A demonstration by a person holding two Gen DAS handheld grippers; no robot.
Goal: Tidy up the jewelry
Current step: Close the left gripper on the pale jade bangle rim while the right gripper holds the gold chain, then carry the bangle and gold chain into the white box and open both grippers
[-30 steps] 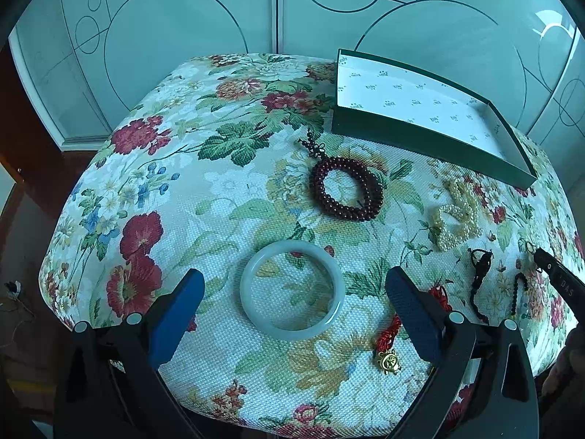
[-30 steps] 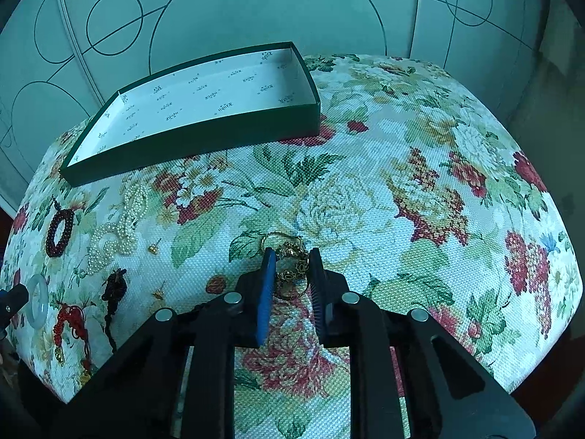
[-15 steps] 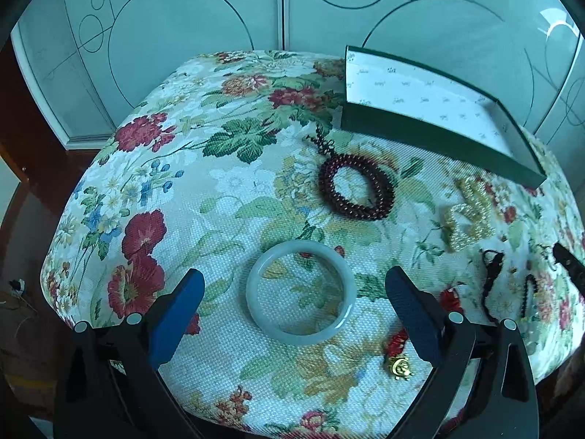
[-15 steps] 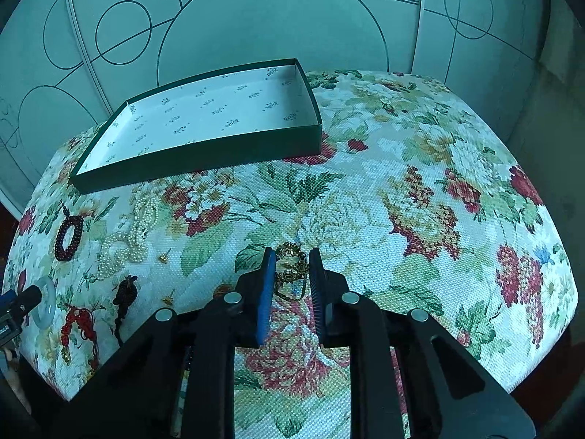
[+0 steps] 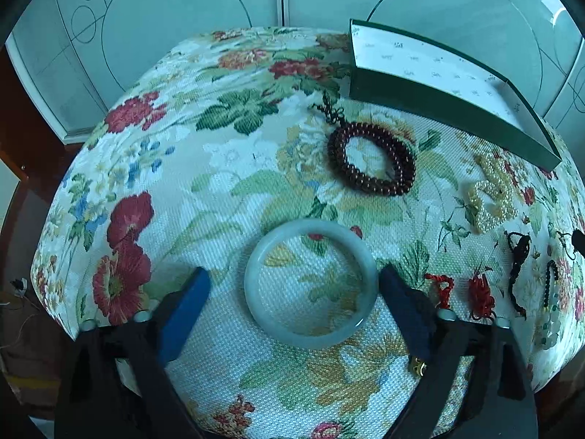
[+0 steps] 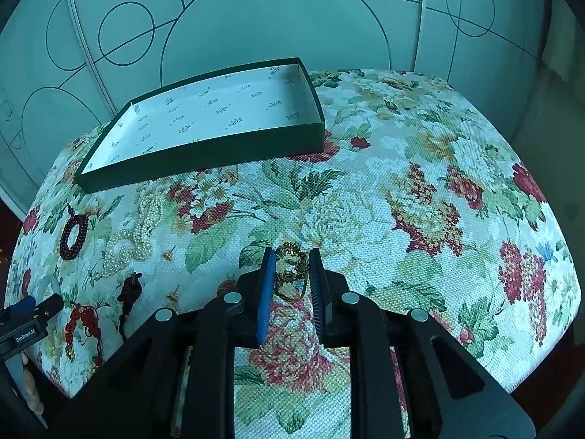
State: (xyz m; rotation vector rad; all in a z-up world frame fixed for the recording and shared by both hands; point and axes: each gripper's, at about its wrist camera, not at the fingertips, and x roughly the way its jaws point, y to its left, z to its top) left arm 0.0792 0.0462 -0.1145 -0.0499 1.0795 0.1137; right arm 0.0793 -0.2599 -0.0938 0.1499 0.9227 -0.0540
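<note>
A pale green jade bangle (image 5: pixel 310 226) lies flat on the floral cushion (image 5: pixel 204 190). My left gripper (image 5: pixel 294 272) straddles it, jaws closing. The right pad (image 5: pixel 398 300) is at the bangle's rim, the left pad (image 5: pixel 182 311) still apart from it. In the right wrist view my right gripper (image 6: pixel 292 256) is shut on a gold chain piece (image 6: pixel 290 274) that hangs between its pads. The green box (image 6: pixel 204 150) with a white printed lining stands empty at the back of the cushion. Seen from the left, its wall (image 5: pixel 438 98) is at the upper right.
A dark red bead bracelet (image 5: pixel 369 186), a pearl strand (image 5: pixel 491 197), black cords (image 5: pixel 519 256) and red knotted charms (image 5: pixel 480 292) lie right of the bangle. A gold stud (image 6: pixel 168 254) rests near the pearls. The cushion drops off at its edges; a patterned glass wall stands behind.
My left gripper has sunk toward the bangle and its jaws have narrowed around it. The right gripper has kept its grip on the gold chain piece.
</note>
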